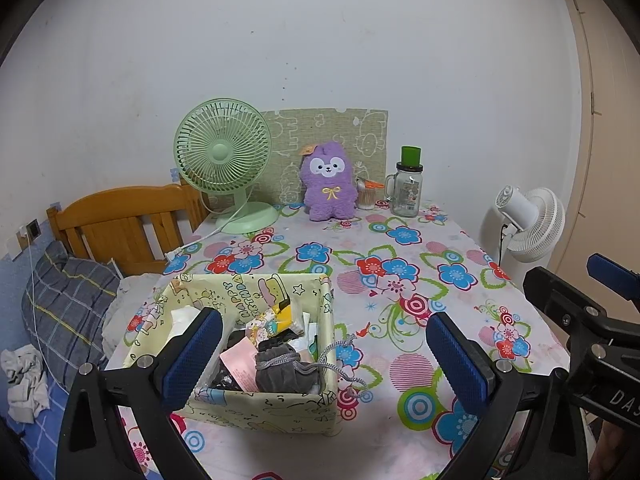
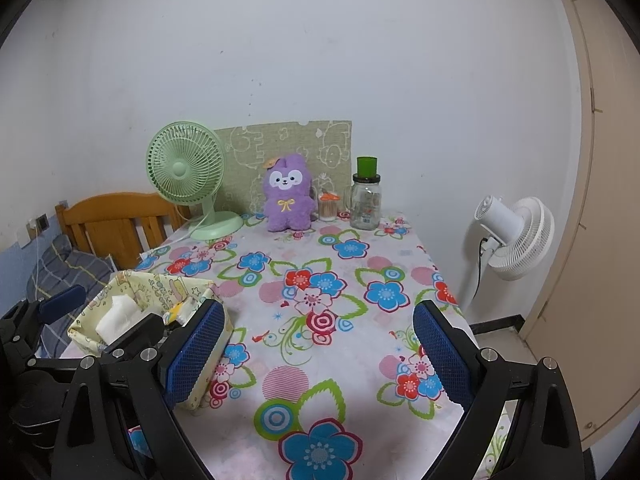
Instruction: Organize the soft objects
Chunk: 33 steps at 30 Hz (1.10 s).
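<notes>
Both my claws, left (image 1: 324, 356) & right (image 2: 318, 350), spread wide, holding nothing. Purple plush (image 1: 329, 181) at table's far edge looks light, squashy; I'd pinch its body mid-belly. Grey pouch (image 1: 282, 372) sits in the box (image 1: 280, 410), prob limp.

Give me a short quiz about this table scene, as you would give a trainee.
1. True or false: the purple plush lies inside the box.
2. What stands on the table directly left of the plush? A) a white fan B) a green fan C) a jar
3. How do the jaws of the left gripper and right gripper stand?

Key:
1. False; it stands at the table's far edge by the wall.
2. B
3. Both open, holding nothing.
</notes>
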{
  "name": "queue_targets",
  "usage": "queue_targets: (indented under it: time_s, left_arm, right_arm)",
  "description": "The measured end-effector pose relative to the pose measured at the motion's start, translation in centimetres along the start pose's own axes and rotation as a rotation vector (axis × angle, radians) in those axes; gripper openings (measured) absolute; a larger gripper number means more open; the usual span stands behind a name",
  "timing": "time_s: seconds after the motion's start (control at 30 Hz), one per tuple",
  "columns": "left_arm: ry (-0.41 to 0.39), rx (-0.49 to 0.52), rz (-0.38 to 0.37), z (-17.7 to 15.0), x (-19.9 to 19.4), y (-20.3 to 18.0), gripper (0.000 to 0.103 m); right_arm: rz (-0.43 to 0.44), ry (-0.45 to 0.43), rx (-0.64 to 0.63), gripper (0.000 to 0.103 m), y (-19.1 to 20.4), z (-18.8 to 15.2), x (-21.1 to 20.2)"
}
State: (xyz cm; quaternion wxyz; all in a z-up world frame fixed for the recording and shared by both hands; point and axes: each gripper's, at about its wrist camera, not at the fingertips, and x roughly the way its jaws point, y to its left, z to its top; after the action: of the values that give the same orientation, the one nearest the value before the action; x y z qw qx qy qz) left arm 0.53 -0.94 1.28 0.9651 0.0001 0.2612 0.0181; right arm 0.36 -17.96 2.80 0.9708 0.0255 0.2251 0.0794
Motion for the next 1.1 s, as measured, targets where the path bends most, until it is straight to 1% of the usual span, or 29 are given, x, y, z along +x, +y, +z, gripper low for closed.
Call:
queue_targets:
  time_s: [0.2,1.1]
  left_arm:
    - [0.009,-0.009,0.002,0.04,0.35,-0.08,0.103]
    - [0.002,-0.005,0.005,0.10,0.34,-0.03,0.103]
  right_arm:
    - [-0.004,-0.002,-0.004,0.097,-0.01,-0.01,-0.03]
    - [-0.012,-0.011,-0.011,0.097,-0.04,-0.01,-0.01]
